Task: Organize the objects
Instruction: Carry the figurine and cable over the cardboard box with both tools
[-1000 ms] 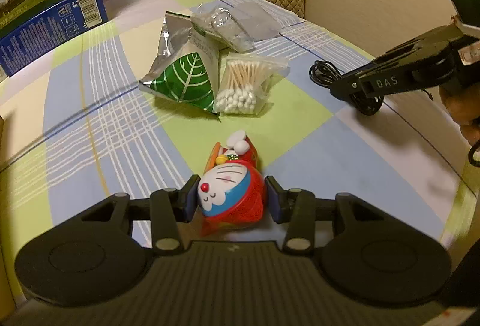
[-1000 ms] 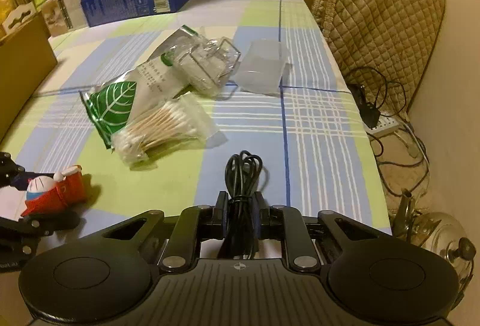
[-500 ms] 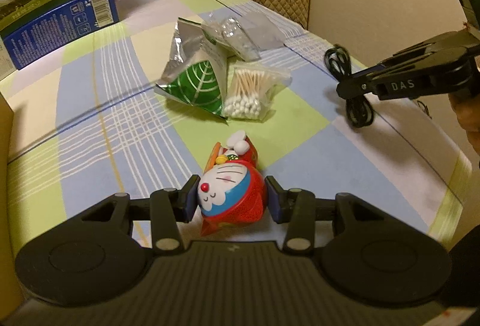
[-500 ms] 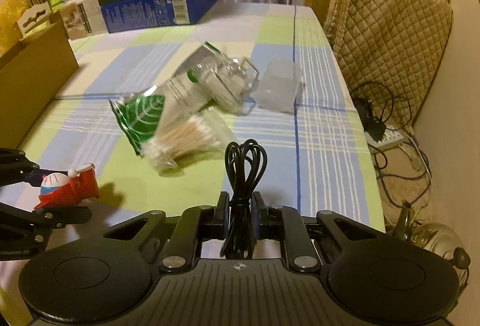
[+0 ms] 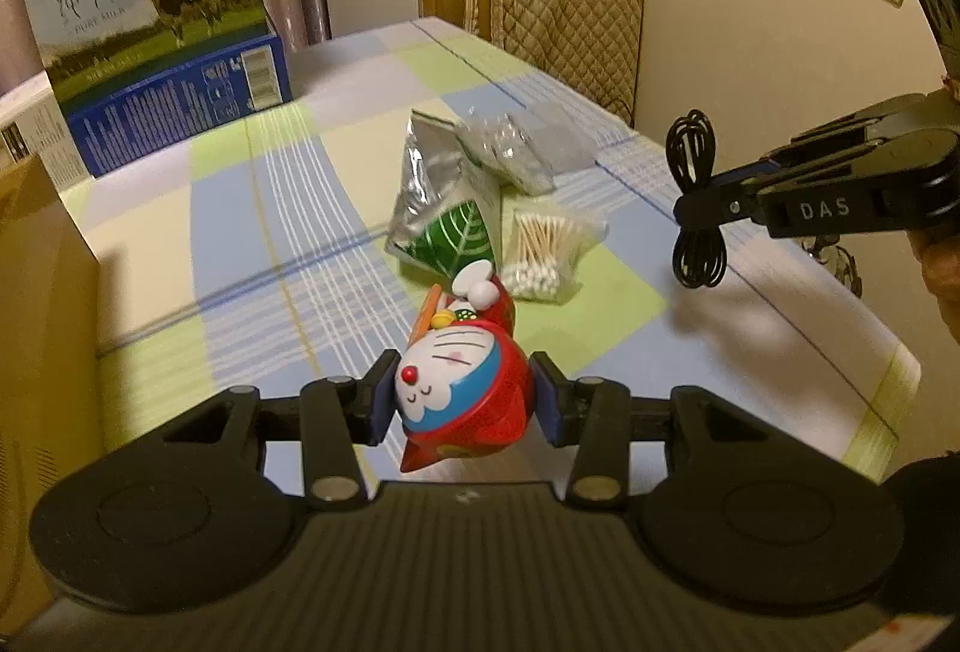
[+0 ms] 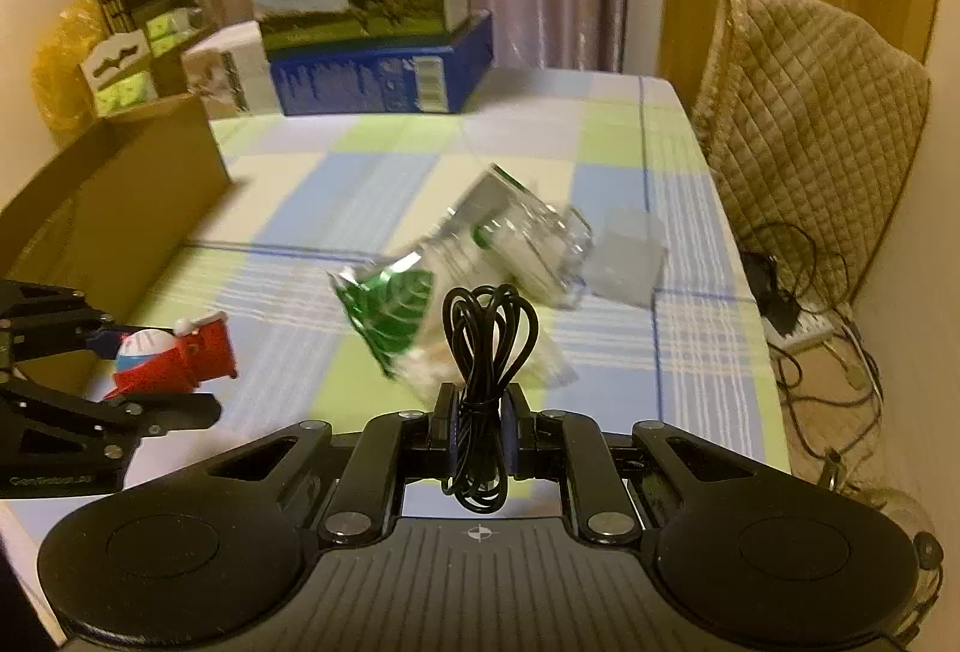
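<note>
My left gripper (image 5: 462, 400) is shut on a red and blue cat toy (image 5: 462, 388), held in the air above the checked tablecloth (image 5: 240, 256). The same toy (image 6: 174, 358) and left gripper (image 6: 114, 370) show at the left of the right wrist view. My right gripper (image 6: 480, 430) is shut on a coiled black cable (image 6: 486, 346), also lifted off the table; from the left wrist view the cable (image 5: 696, 208) hangs from the right gripper (image 5: 690, 205) at the right. On the table lie a green leaf-print pouch (image 5: 444, 208), a bag of cotton swabs (image 5: 540, 256) and clear plastic bags (image 5: 516, 147).
An open cardboard box (image 6: 114, 208) stands at the table's left edge. A milk carton box (image 5: 162, 51) sits on a blue box at the far end. A quilted chair (image 6: 804, 135) stands at the right side, with a power strip and cords (image 6: 798, 328) on the floor.
Both grippers have risen with their loads: the toy and the cable now hang well above the cloth. The table items look farther off and more of the room shows.
</note>
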Demonstrator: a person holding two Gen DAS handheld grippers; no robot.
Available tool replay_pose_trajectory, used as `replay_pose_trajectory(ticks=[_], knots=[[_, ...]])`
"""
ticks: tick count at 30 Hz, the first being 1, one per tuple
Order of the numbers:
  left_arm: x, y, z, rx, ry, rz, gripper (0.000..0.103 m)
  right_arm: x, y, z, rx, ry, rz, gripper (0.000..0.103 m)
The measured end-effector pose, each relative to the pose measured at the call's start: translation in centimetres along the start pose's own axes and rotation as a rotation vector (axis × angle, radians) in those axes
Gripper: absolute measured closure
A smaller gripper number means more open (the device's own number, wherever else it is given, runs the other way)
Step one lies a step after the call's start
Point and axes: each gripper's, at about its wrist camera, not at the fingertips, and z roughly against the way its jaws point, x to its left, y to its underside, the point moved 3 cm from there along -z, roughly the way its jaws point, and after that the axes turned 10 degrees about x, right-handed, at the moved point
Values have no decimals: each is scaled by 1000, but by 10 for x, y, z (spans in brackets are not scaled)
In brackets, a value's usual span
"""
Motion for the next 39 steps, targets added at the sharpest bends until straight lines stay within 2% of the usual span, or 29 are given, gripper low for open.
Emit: replay_pose_trajectory(ticks=[10,20,33,39], knots=[[32,-10,53,-49,-53,23,63,57,-27,30,-53,-63,78,92],[84,0,111,-70,-136,74,63,128,-57,45,-88,-143,170,92],[189,40,176,-50,-267,168,63,243,-105,31,-90,-269,279,92],[233,59,189,-19,-311,193,63,293,-123,13,-73,-329,316,92]])
